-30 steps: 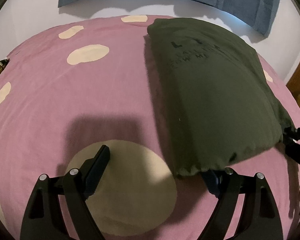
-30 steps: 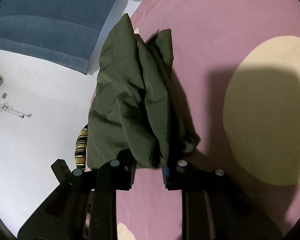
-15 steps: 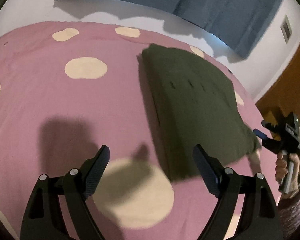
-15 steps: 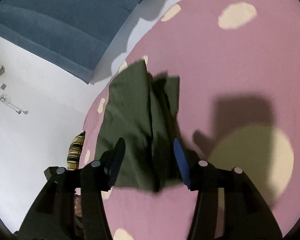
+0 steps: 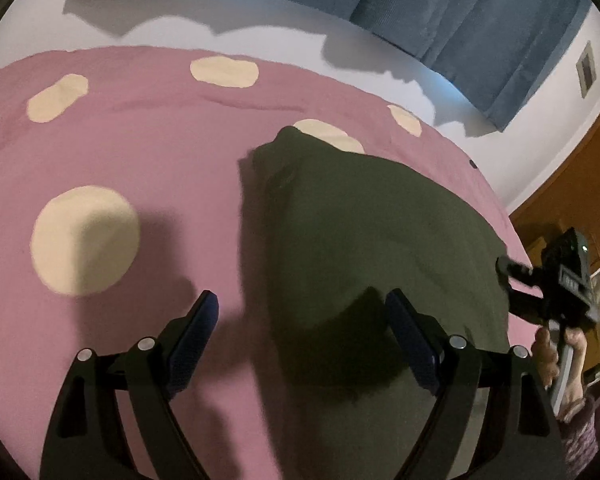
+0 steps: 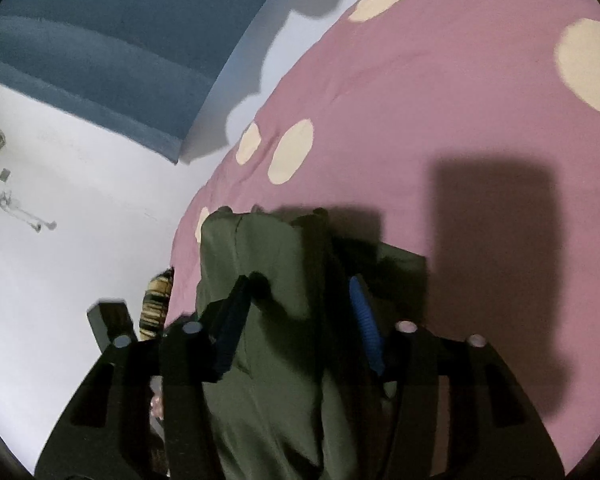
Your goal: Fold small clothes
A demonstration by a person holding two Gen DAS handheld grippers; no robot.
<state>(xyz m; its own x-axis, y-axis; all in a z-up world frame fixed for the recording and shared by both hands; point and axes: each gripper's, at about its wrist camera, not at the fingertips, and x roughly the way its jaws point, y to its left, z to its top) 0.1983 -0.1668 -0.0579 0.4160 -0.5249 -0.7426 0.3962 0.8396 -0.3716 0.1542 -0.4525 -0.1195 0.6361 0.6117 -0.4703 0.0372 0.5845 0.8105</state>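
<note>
- The bed fills both of my views, its pink cover dotted with cream spots.
- A blue curtain hangs on the white wall behind the bed.
- The dark green garment lies folded on the right part of the bed in my left view, one cream spot showing just past its far corner.
- My left gripper hangs above the garment's near edge with its fingers spread wide and nothing in them.
- My right gripper has the garment between its fingers; they are closing, but blur keeps me from telling whether the pads press on the cloth yet.
- A hand carries that gripper at the bed's right edge.
</note>
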